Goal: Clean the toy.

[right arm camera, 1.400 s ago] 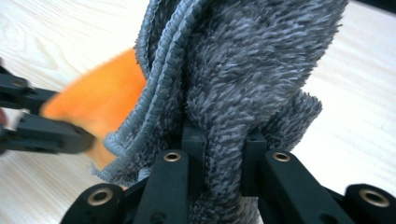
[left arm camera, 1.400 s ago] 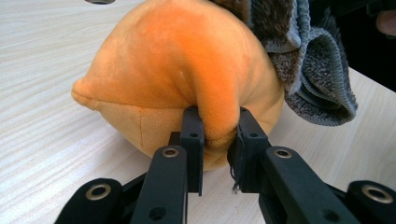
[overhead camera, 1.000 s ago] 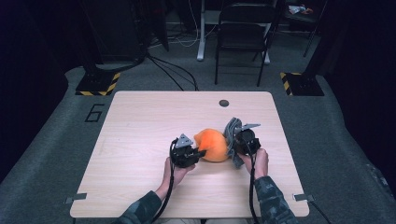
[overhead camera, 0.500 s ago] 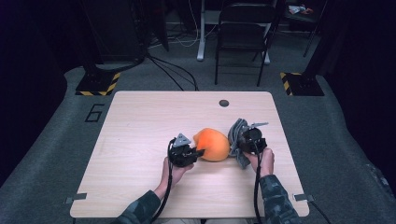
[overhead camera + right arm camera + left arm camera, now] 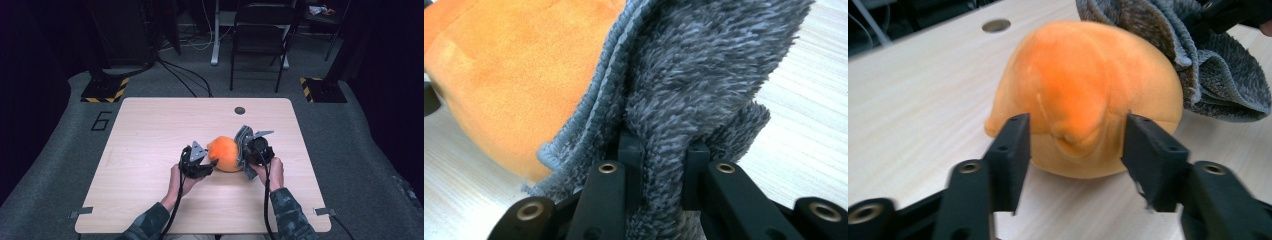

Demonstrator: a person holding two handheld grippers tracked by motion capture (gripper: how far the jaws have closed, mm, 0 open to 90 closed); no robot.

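Left tool is sitting low at the near side of the orange plush; its jaws have just been opening and are now standing apart, one on each side of a small pinched fold of plush, with slivers of gap showing, so nothing is being pressed; the tool's body is running off the bottom edge of the left gripper view. In the high view the left tool is lying just left of the plush, its tips hidden against the fabric.

Right tool is clamping a bunched fold of grey cloth; pile is swallowing the jaw tips, so the pads themselves are hard to make out. The cloth is draping against the plush's far flank; whether it is wrapping underneath cannot be told. From above, the right tool is sitting just right of the plush, with the cloth between them.

Plush is resting on the wooden counter, toward the near edge, between both hands; a dark round hole is lying farther back.
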